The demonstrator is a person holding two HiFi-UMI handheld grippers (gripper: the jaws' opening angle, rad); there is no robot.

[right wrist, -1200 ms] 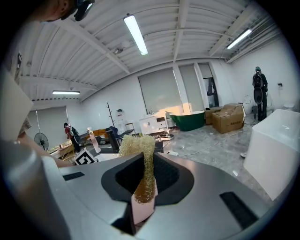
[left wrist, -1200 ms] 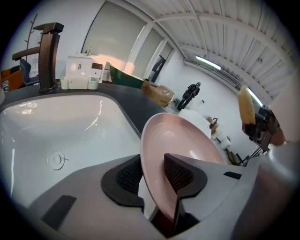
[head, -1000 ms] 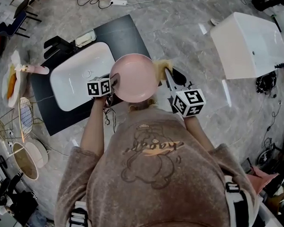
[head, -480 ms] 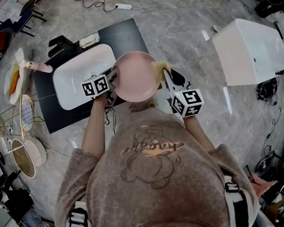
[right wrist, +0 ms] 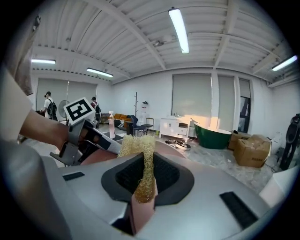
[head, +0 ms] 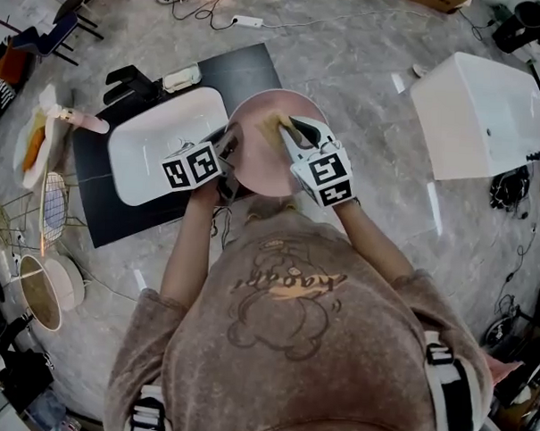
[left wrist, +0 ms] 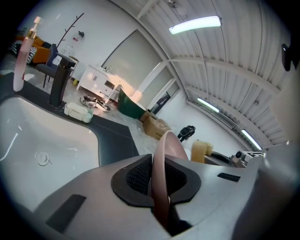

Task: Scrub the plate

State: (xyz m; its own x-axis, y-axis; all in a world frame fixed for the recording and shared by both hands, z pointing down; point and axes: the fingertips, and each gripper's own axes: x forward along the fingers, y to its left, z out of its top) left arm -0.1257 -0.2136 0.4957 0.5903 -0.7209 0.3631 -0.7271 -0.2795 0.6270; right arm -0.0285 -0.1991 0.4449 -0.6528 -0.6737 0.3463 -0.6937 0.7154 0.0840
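Head view: clamping the plate [head: 259, 161] by its left rim in the left gripper [head: 225, 152] beside the sink [head: 157, 152]; pinching a yellow scrubber [head: 276, 126] in the right gripper [head: 296, 131], reaching over the plate's face from the right.

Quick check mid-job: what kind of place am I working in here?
Probably a large hall used as a test space, not a home: a sink counter out on open floor, a green bathtub, cardboard boxes.

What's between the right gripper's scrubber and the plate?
Nothing visible. The scrubber, clamped in the right gripper, sits over the pink face of the plate. The left gripper grips the rim, off to the side.
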